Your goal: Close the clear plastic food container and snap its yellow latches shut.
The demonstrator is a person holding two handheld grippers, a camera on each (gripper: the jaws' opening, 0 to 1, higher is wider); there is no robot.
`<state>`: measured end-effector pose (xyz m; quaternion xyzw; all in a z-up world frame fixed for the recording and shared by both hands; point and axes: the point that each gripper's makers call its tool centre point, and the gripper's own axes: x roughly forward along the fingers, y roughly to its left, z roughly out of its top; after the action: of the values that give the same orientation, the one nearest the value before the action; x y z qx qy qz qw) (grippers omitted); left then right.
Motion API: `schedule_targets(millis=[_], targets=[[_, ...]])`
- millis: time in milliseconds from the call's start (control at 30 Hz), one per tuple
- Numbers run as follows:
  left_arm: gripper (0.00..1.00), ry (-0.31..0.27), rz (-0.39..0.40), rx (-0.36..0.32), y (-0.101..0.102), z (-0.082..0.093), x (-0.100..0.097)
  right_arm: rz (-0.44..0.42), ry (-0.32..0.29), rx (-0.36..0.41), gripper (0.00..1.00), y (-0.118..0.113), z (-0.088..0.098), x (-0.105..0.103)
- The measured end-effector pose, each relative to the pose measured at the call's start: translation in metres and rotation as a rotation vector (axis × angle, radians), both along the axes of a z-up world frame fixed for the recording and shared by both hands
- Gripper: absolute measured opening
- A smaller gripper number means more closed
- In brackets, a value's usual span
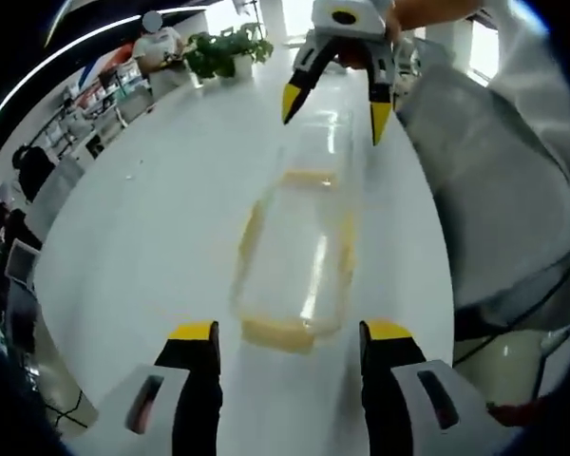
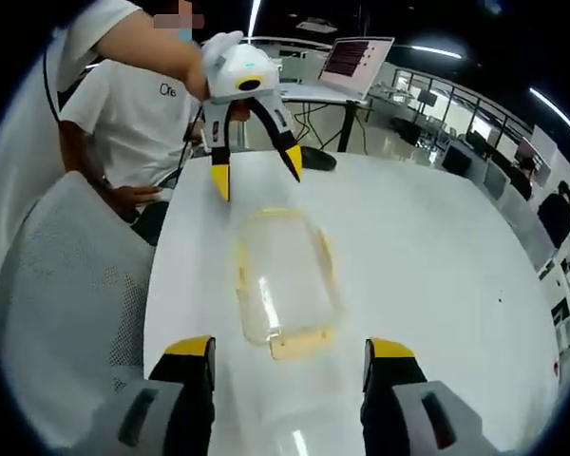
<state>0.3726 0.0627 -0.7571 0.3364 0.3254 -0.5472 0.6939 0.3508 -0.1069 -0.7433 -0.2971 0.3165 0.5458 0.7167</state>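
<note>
Container (image 1: 299, 252), clear plastic w/ yellow latches (image 1: 277, 332), lies centre frame on white table (image 1: 152, 218) in left gripper view; we see it centre in right gripper view too. Left gripper (image 1: 290, 332): jaws apart, nothing held, bottom of frame. Right gripper (image 2: 290, 347): jaws apart, nothing held, also at top centre of left gripper view. Laptop (image 2: 356, 57) upper centre of right gripper view.
</note>
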Motion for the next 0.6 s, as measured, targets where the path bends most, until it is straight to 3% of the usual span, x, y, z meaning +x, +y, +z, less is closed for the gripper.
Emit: schedule_targets(millis=[300, 600], targets=[[0.55, 0.003, -0.079, 0.037, -0.001, -0.012, 0.000, 0.017, 0.012, -0.019, 0.59, 0.003, -0.010, 0.005], [0.53, 0.033, -0.110, 0.067, 0.001, -0.022, -0.001, 0.052, 0.004, -0.077, 0.57, 0.001, -0.021, 0.012]])
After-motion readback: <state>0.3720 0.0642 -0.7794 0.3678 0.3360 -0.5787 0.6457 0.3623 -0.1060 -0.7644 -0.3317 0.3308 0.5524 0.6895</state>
